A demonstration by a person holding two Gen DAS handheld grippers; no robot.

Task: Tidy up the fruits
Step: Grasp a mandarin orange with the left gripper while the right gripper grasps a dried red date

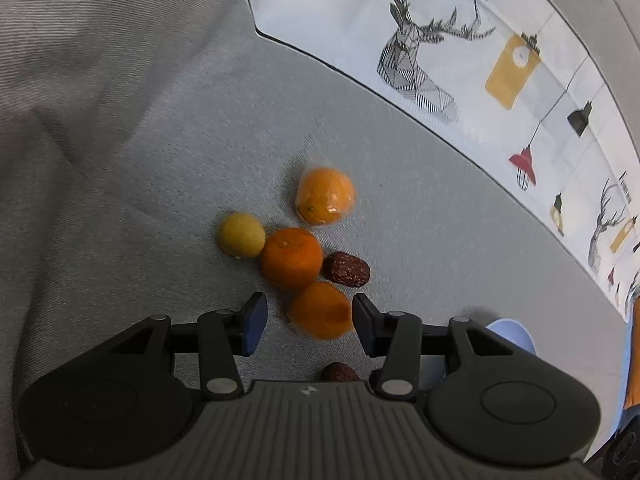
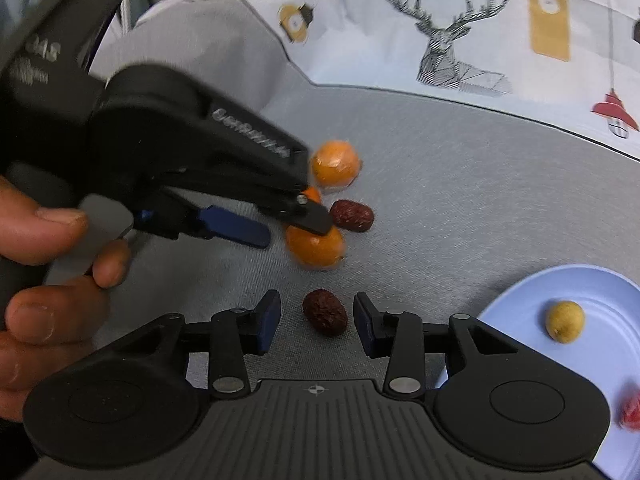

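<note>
Looking at the blue plate [image 2: 600, 280]: it's holding a yellow fruit [image 2: 565, 321] and something red [image 2: 632, 412]. Grey cloth [image 2: 440, 160] underneath; both tools [image 1: 306, 322] [image 2: 316, 322] are sitting spread, pinching nothing.

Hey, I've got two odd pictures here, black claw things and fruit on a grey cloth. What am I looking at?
No robot: a person holds hand-held tongs in each hand, each with a camera looking along its fingers. One picture is from the left tongs, open around an orange without gripping it. The other is from the right tongs, open around a dark red date; it also shows the person's hand holding the left tongs. More oranges, a yellow fruit and another date lie on the grey cloth. A blue plate holds some sorted fruit. Nothing is held.
</note>
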